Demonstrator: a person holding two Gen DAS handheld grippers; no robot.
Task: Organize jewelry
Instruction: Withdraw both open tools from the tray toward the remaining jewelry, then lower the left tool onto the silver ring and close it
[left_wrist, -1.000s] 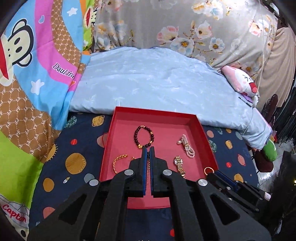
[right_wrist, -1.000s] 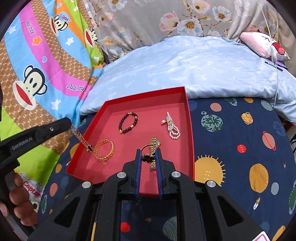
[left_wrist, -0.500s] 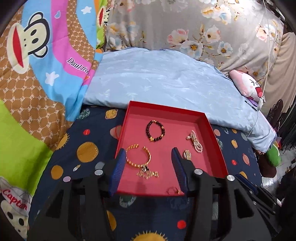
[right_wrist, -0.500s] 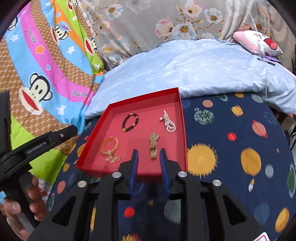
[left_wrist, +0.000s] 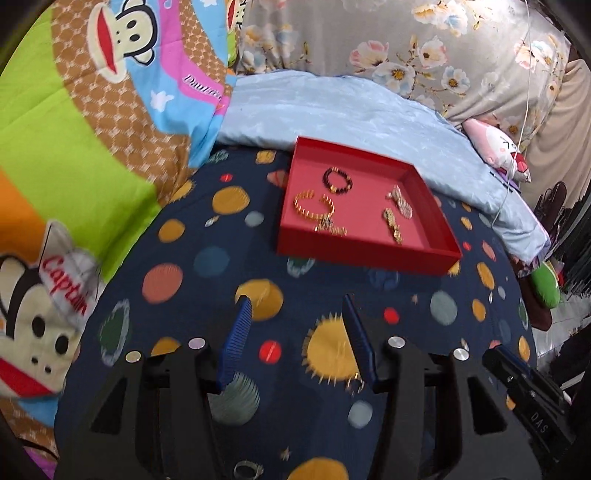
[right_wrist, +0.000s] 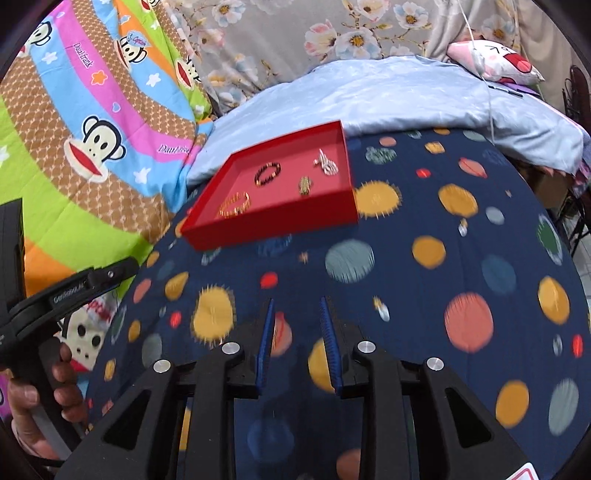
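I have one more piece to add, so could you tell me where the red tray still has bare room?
The red tray is bare between the dark bead bracelet and the pearl piece, and along its far wall. The near-left corner is crowded by the gold bangle.

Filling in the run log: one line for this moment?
left hand-held gripper open, empty | right hand-held gripper open, empty | both short of red tray | jewelry inside

Both views are evenly and brightly lit; strong fisheye bending is seen at the edges, and the bedspread (right_wrist: 424, 236) is smeared by motion blur.
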